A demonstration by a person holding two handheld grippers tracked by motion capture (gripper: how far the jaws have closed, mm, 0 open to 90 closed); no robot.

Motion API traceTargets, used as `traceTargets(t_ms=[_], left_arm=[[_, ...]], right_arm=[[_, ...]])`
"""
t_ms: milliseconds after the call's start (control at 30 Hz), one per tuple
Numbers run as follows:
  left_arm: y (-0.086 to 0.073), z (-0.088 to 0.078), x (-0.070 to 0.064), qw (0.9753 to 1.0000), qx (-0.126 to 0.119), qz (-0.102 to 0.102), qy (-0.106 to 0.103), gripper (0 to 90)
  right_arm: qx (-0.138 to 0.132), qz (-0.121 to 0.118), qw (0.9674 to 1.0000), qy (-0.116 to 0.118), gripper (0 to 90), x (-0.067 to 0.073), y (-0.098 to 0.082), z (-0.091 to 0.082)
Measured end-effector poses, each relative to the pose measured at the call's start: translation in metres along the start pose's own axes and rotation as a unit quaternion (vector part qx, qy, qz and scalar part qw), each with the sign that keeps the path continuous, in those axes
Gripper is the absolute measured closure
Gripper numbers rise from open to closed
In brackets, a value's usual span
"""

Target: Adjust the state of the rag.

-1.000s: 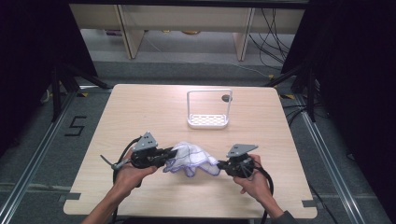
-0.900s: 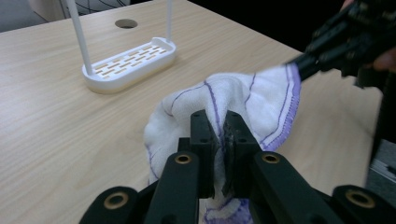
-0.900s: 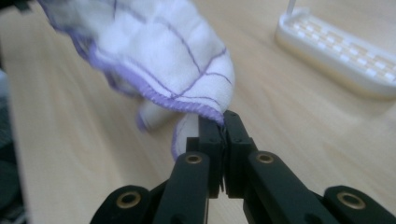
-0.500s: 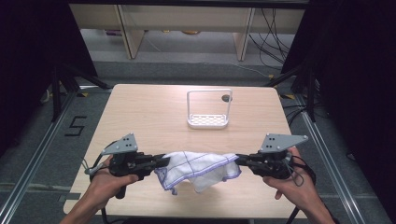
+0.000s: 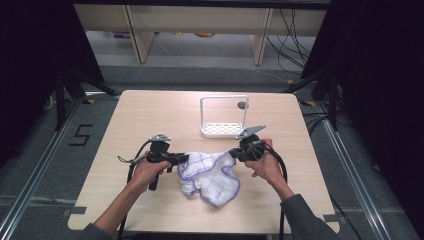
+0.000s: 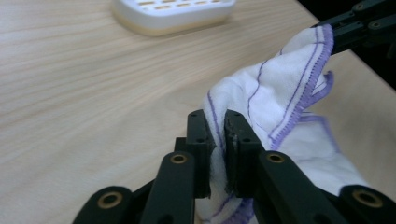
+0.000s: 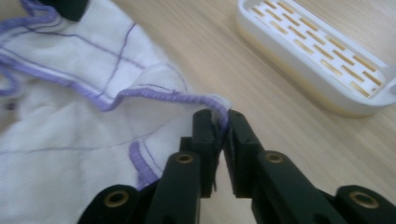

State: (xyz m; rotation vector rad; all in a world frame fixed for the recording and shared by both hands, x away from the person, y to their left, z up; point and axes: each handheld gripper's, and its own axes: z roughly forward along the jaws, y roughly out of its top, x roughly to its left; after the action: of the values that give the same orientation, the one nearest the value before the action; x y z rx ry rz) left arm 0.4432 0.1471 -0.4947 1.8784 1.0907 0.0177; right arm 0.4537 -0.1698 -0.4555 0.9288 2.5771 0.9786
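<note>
From the high view, a white cloth with purple stitching is seen on the near middle of the wooden table, stretched loosely between the left gripper and the right gripper. Its upper edge runs roughly left to right between the two grippers, while the rest sags in folds toward the near edge of the table. A white rack with a slotted base and an upright frame stands behind the cloth, well apart from it, and both forearms are seen coming in from below.

In the left gripper view, what the high view leaves too small to judge is shown: the left gripper has cloth between its jaws, which have just been opening a little, yet the fabric is still pinched between the pads. The cloth rises away to the upper right, where its hem meets the other gripper's jaws.

In the right gripper view, the right gripper is seen closed on a corner of the hem, its jaws likewise just eased slightly. The cloth spreads off to the left, and the rack's slotted base lies on the table to the upper right.
</note>
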Motion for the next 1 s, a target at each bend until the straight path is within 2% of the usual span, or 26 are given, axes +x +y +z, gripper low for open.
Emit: traceTargets(t_ms=[33,67,133,167,200,233,267,300,367,400,467,567,600,633,667,700,767,800,900,933,967,1000], left_arm=[[-0.001,0.002,0.006,0.9999,-0.006,-0.012,0.007,74.0],[-0.001,0.002,0.010,0.9997,-0.007,-0.019,0.015,68.9],[-0.002,-0.003,0.016,0.9991,-0.014,-0.030,0.027,57.8],[-0.002,-0.009,0.018,0.9987,-0.019,-0.031,0.036,53.0],[-0.003,-0.015,0.019,0.9981,-0.028,-0.032,0.045,49.2],[-0.004,-0.021,0.019,0.9976,-0.032,-0.030,0.054,47.7],[-0.006,-0.028,0.020,0.9972,-0.036,-0.028,0.059,47.3],[-0.009,-0.035,0.019,0.9964,-0.044,-0.031,0.065,45.4],[-0.016,-0.048,0.013,0.9962,-0.058,-0.034,0.055,44.6],[-0.021,-0.053,0.008,0.9965,-0.062,-0.029,0.049,44.2],[-0.032,-0.062,-0.005,0.9977,-0.054,-0.013,0.038,44.3],[-0.051,-0.069,-0.027,0.9986,-0.040,0.018,0.031,43.4],[-0.057,-0.071,-0.034,0.9989,-0.033,0.024,0.025,43.1],[-0.063,-0.071,-0.041,0.9987,-0.030,0.034,0.022,42.8],[-0.068,-0.070,-0.048,0.9985,-0.028,0.042,0.021,42.7],[-0.072,-0.069,-0.054,0.9982,-0.020,0.054,0.018,42.1],[-0.078,-0.064,-0.067,0.9976,-0.008,0.068,0.004,41.1],[-0.079,-0.062,-0.072,0.9972,0.002,0.075,-0.004,40.3],[-0.080,-0.052,-0.084,0.9948,0.012,0.101,0.000,39.8],[-0.079,-0.047,-0.087,0.9953,0.006,0.097,0.000,39.5],[-0.078,-0.042,-0.089,0.9952,0.004,0.098,0.001,39.3],[-0.076,-0.039,-0.092,0.9947,0.010,0.102,0.007,39.3]], right_arm=[[0.009,0.004,0.9999,-0.004,77.1,-0.002,0.002,0.005],[0.026,0.022,0.9994,-0.010,72.3,-0.002,0.004,0.008],[0.028,0.037,0.9984,-0.033,61.7,-0.004,0.006,0.011],[0.021,0.040,0.9982,-0.041,58.6,-0.003,0.006,0.010],[0.020,0.046,0.9974,-0.051,54.4,-0.001,0.007,0.004],[0.008,0.044,0.9971,-0.062,50.5,0.001,0.006,-0.002],[-0.001,0.037,0.9970,-0.069,49.2,0.003,0.006,-0.011],[-0.012,0.046,0.9965,-0.068,46.5,0.008,0.004,-0.020],[-0.036,0.053,0.9960,-0.062,42.0,0.017,0.000,-0.034],[-0.029,0.054,0.9966,-0.055,41.4,0.020,-0.003,-0.042],[-0.038,0.054,0.9970,-0.040,41.4,0.029,-0.012,-0.050],[-0.041,0.062,0.9972,-0.006,40.7,0.047,-0.027,-0.054],[-0.045,0.053,0.9976,0.000,40.4,0.052,-0.031,-0.053],[-0.037,0.049,0.9981,0.005,39.9,0.058,-0.036,-0.054],[-0.031,0.039,0.9987,0.013,39.4,0.062,-0.040,-0.055],[-0.031,0.043,0.9984,0.021,39.4,0.069,-0.043,-0.055],[-0.030,0.035,0.9983,0.037,39.4,0.080,-0.050,-0.053],[-0.018,0.025,0.9986,0.043,39.4,0.086,-0.052,-0.054],[-0.013,0.018,0.9978,0.062,39.9,0.103,-0.057,-0.055],[-0.014,0.011,0.9978,0.064,39.8,0.107,-0.059,-0.054],[-0.019,0.015,0.9975,0.067,39.8,0.112,-0.061,-0.053],[-0.020,0.009,0.9973,0.070,39.9,0.116,-0.062,-0.051]])
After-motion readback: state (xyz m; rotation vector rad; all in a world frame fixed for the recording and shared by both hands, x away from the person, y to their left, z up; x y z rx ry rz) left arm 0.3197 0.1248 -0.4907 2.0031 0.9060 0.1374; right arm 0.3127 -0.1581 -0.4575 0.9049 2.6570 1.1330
